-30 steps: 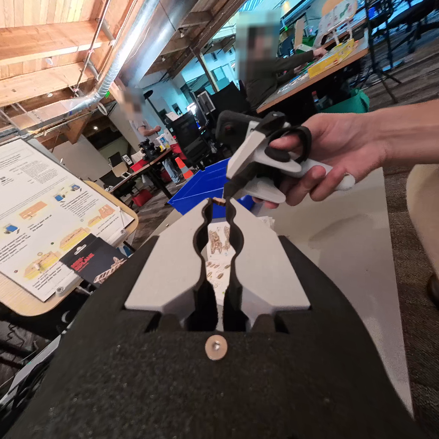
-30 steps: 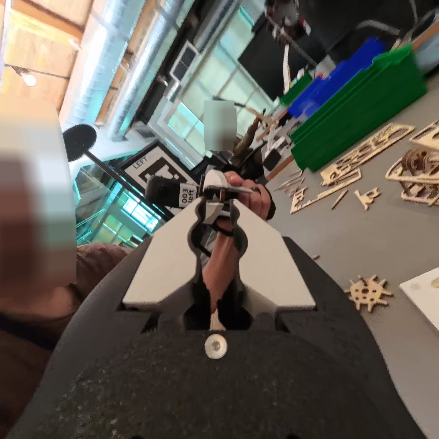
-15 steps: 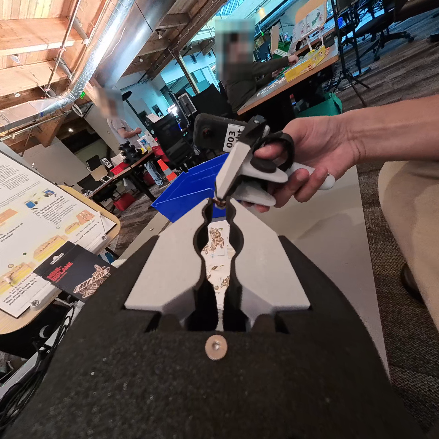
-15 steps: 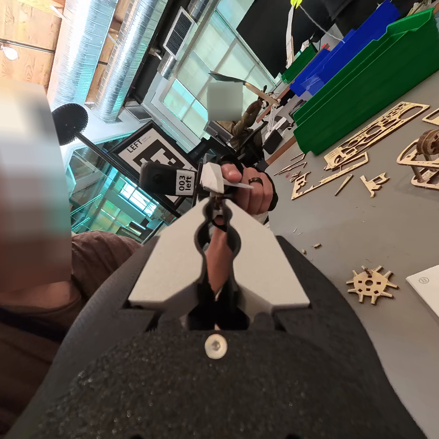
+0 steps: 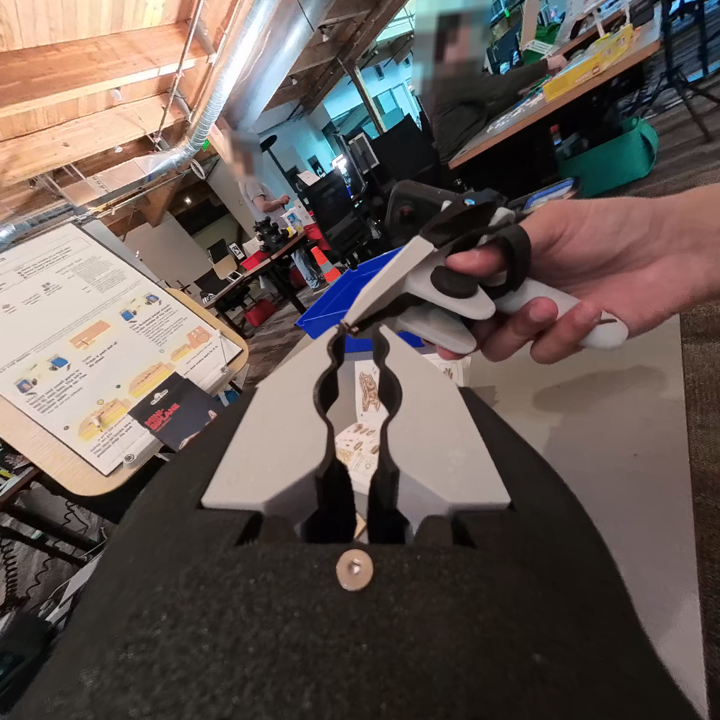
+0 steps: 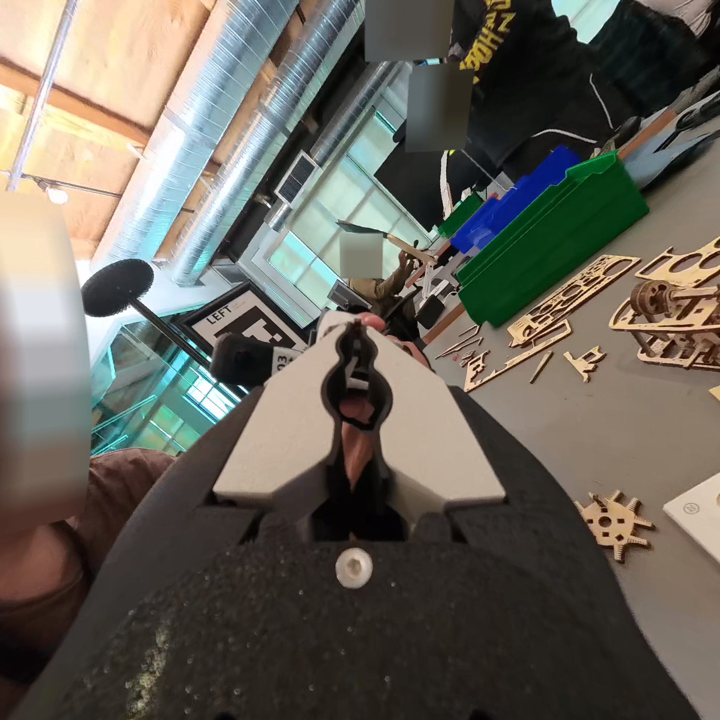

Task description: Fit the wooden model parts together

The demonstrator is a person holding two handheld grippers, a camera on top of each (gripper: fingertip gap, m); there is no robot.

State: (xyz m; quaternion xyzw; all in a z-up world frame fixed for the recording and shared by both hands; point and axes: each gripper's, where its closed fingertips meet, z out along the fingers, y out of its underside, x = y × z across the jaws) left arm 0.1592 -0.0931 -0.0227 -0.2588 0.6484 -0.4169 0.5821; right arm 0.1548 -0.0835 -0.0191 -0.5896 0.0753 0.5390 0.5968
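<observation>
- Currently, left claw [image 5: 357,331] spread, jaws well apart at the tips.
- Right claw [image 6: 357,326] pressed together on a small dark wooden piece [image 6: 357,322] at its tips; also seen in left wrist view [image 5: 350,326], the piece [image 5: 352,329] just beside the left claw's left fingertip.
- Both claws raised above the grey tabletop [image 6: 545,420].
- Partly built wooden model [image 6: 674,335] on the tabletop, far right; cut-out sheets [image 6: 561,304] beside a green bin [image 6: 553,241].
- Wooden gear [image 6: 613,524] lies near right.
</observation>
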